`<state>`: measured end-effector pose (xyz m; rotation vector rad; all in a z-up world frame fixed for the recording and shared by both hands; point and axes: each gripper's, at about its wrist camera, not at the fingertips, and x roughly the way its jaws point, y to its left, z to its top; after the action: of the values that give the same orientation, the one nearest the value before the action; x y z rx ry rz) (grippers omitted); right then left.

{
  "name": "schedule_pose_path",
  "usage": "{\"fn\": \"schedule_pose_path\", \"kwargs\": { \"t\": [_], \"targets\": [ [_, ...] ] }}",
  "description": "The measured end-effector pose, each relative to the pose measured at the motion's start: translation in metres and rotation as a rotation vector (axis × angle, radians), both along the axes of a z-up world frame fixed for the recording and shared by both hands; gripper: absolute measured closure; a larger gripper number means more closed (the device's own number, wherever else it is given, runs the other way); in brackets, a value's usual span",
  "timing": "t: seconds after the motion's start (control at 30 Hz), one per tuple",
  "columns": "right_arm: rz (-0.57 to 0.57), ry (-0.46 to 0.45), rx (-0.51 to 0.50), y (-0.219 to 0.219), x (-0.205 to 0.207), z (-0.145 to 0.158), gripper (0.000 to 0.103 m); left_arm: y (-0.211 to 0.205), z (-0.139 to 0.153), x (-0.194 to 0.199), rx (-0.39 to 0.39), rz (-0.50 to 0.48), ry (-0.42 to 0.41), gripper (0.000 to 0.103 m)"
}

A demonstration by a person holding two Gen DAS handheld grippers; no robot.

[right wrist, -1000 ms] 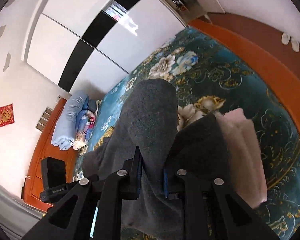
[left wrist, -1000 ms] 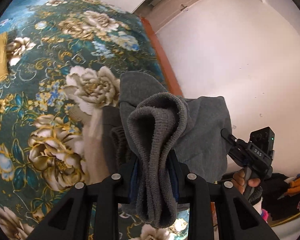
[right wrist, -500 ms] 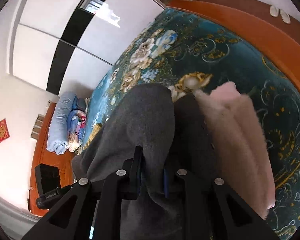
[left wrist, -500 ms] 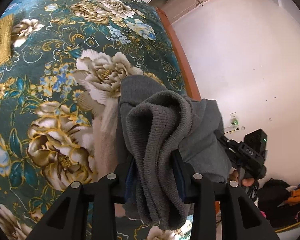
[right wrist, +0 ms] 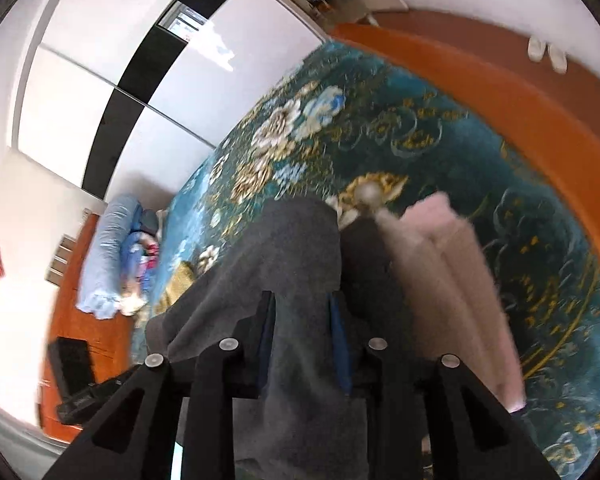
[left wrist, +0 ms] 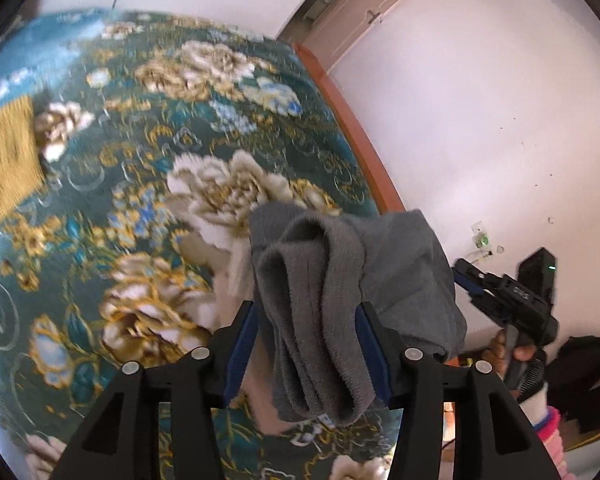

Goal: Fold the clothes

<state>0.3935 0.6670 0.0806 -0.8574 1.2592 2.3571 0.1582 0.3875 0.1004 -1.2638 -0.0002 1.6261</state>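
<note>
A grey garment hangs in the air above the floral bedspread. My left gripper is shut on its ribbed grey hem, which bunches between the blue pads. My right gripper is shut on another part of the same grey garment. The right gripper also shows in the left wrist view, to the right, held by a hand. A pale pink folded cloth lies on the bedspread beside and under the grey garment.
A yellow knitted cloth lies at the left on the bed. An orange wooden bed frame runs along the far edge. Blue bedding is piled at the headboard. White walls and a wardrobe stand behind. Dark clothes lie on the floor.
Both grippers have lifted and swung with the grey garment; the bedspread now sits farther from the left camera. Both views are blurred by motion. The grips are unchanged.
</note>
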Motion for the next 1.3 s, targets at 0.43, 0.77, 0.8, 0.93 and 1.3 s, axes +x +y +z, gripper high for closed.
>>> {"fn": "schedule_pose_path", "kwargs": {
  "t": [0.43,0.77,0.8,0.93,1.3],
  "targets": [
    [0.178,-0.146,0.287,-0.083,-0.032,0.006,0.066,0.028,-0.009,0.046,0.014,-0.184,0.102,0.049],
    [0.157,-0.115,0.209,-0.076,-0.032,-0.020,0.066,0.030,-0.041,0.036,-0.022,-0.157,0.009,0.049],
    [0.155,-0.114,0.206,-0.076,-0.033,-0.021,0.066,0.026,-0.038,0.036,-0.011,-0.153,-0.003,0.049],
    [0.137,-0.114,0.200,-0.076,-0.031,-0.021,0.066,0.009,-0.022,0.034,0.038,-0.129,-0.006,0.048],
    [-0.030,-0.063,0.315,-0.129,-0.007,0.014,0.050,-0.048,-0.040,0.037,0.102,-0.022,-0.005,0.048]
  ]
}}
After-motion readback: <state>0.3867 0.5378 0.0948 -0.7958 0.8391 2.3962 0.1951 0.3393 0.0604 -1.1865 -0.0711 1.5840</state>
